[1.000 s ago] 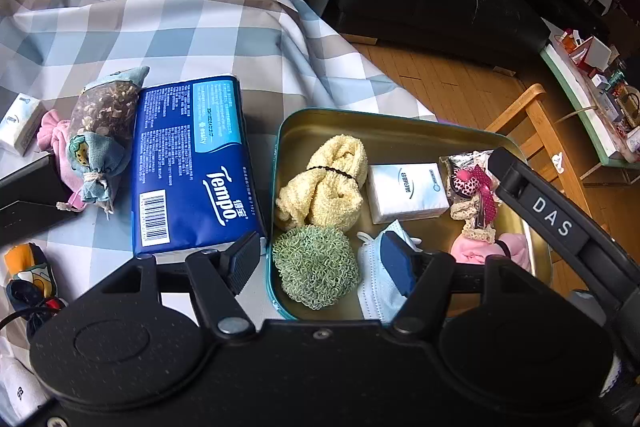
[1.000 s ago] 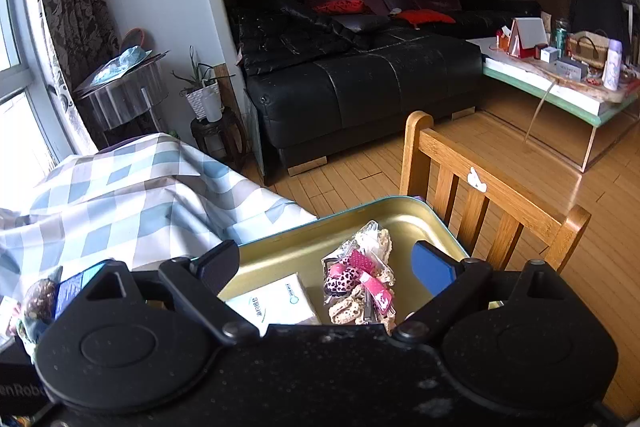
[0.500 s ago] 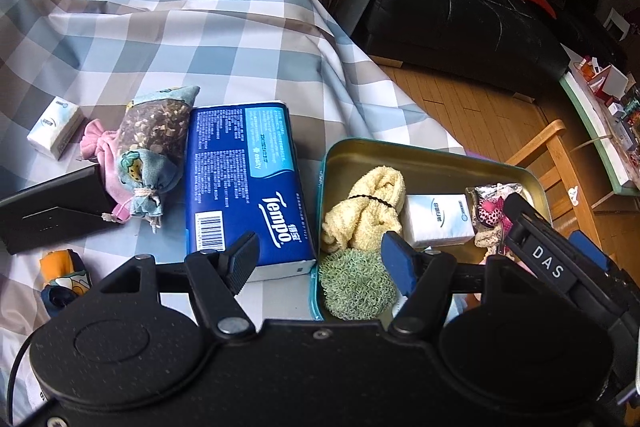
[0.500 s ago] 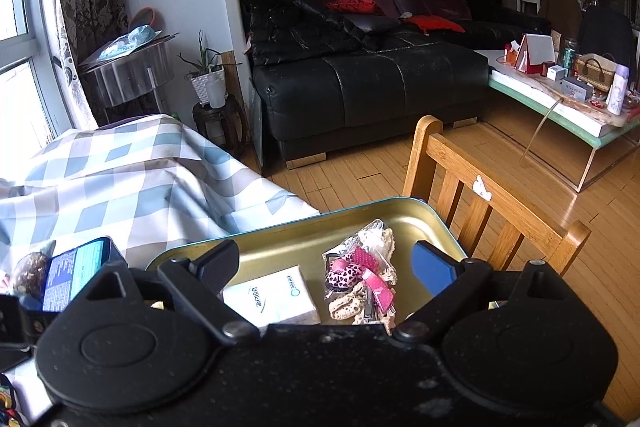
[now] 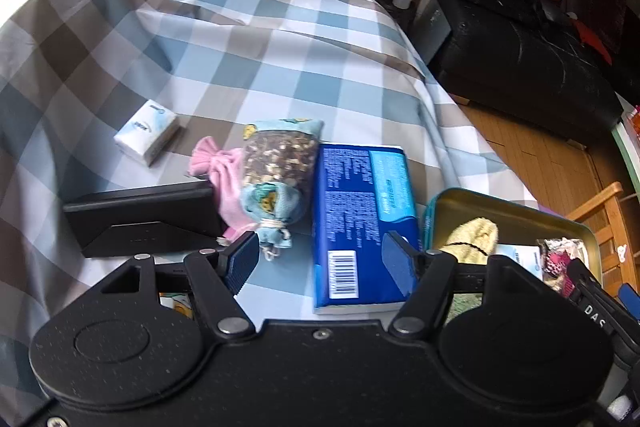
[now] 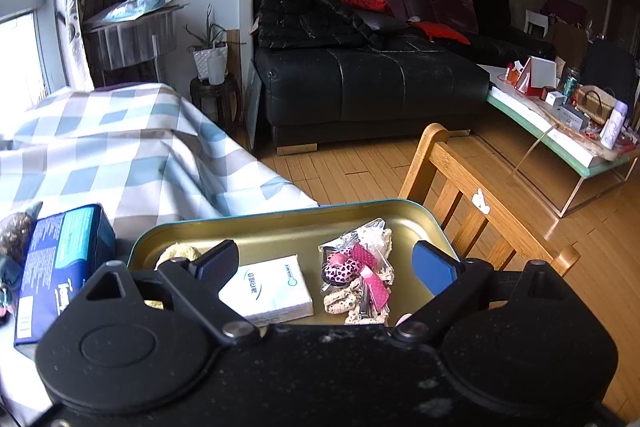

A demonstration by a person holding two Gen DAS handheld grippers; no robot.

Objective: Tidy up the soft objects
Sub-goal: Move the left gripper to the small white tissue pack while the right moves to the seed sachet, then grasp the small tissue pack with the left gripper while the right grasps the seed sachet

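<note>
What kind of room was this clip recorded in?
Most likely a home living room: a black leather sofa with cushions, a cluttered coffee table and wood flooring. The work surface is a table under a checked cloth, beside a wooden chair.

2 small tissue packs (image 5: 146, 132) (image 6: 267, 291); 1 blue tissue brick (image 5: 362, 223); 1 tin tray (image 6: 288, 227); 1 sachet pouch (image 5: 276, 171).

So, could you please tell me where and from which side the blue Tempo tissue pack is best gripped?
Probably across its narrow width, near the barcode end. The blue Tempo tissue pack lies flat on the checked cloth, long axis running away from the left gripper, whose open jaws already frame that end. Come from above: the sachet crowds one long side and the tin tray the other, leaving little room.
</note>
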